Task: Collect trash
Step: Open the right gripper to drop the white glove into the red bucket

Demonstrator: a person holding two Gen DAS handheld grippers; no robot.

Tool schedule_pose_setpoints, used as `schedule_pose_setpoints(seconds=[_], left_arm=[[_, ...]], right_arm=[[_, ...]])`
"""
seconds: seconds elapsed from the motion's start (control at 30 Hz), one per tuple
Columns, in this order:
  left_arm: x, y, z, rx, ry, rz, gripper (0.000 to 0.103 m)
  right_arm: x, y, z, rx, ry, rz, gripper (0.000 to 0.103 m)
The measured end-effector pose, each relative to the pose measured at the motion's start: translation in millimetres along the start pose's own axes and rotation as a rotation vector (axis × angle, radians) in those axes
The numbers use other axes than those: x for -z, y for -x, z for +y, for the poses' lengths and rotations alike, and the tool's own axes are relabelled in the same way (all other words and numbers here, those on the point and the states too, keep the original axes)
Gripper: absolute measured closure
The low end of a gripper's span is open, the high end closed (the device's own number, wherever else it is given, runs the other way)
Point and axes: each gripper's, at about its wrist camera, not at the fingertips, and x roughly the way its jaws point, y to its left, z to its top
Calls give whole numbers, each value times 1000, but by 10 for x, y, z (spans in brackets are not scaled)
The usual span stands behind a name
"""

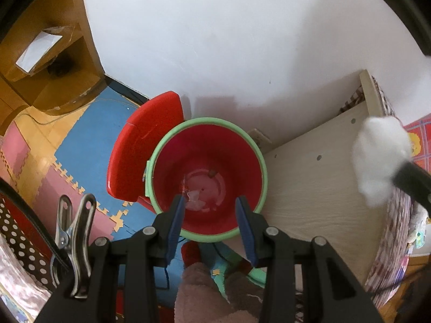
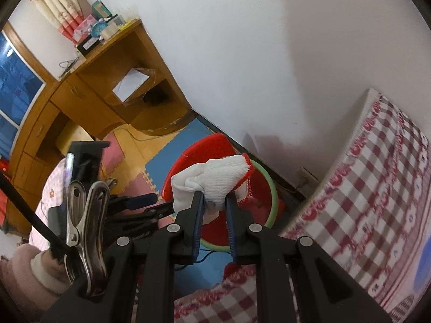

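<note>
My right claw [image 2: 214, 207] grips the glove [image 2: 215, 179]; I should centre it over the bin [image 1: 207, 173] at 12 o'clock before letting go, left claw [image 1: 211, 215] spread empty.

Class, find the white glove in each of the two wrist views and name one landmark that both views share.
Left wrist view: the glove sits at the far right edge, a blurred white lump on a dark finger of the right gripper.
Right wrist view: the glove is at centre, clamped between the right gripper's fingers, in front of the bin.
Shared landmark: the red bin with a green rim, beside the bed.
</note>
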Motion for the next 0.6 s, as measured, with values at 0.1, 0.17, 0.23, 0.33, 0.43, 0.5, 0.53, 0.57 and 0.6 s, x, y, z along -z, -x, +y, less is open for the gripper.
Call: schedule_pose_setpoints(seconds=[0.1, 0.17, 0.23, 0.33, 0.43, 0.5, 0.53, 0.57, 0.6], left_arm=[[13, 52, 9, -6, -1, -2, 62], [27, 76, 26, -3, 8, -1, 62], [41, 102, 46, -3, 13, -2, 62], [56, 138, 65, -5, 18, -7, 62], [75, 163, 108, 2, 36, -19, 62], [87, 185, 135, 4, 48, -21, 62], [93, 193, 146, 5, 48, -22, 62], [98, 200, 154, 5, 47, -23, 62], [105, 208, 163, 3, 46, -25, 62]], right_arm=[[-41, -109, 24, 0, 8, 18, 85], [-50, -163, 40, 5, 14, 26, 84], [-55, -202, 43, 6, 13, 31, 84], [-65, -265, 54, 20, 11, 42, 81], [-72, -290, 66, 28, 8, 38, 78], [-90, -306, 88, 32, 3, 35, 77], [-83, -303, 91, 33, -1, 32, 73], [-83, -302, 96, 34, -8, 30, 72], [-71, -286, 95, 34, -10, 29, 72]])
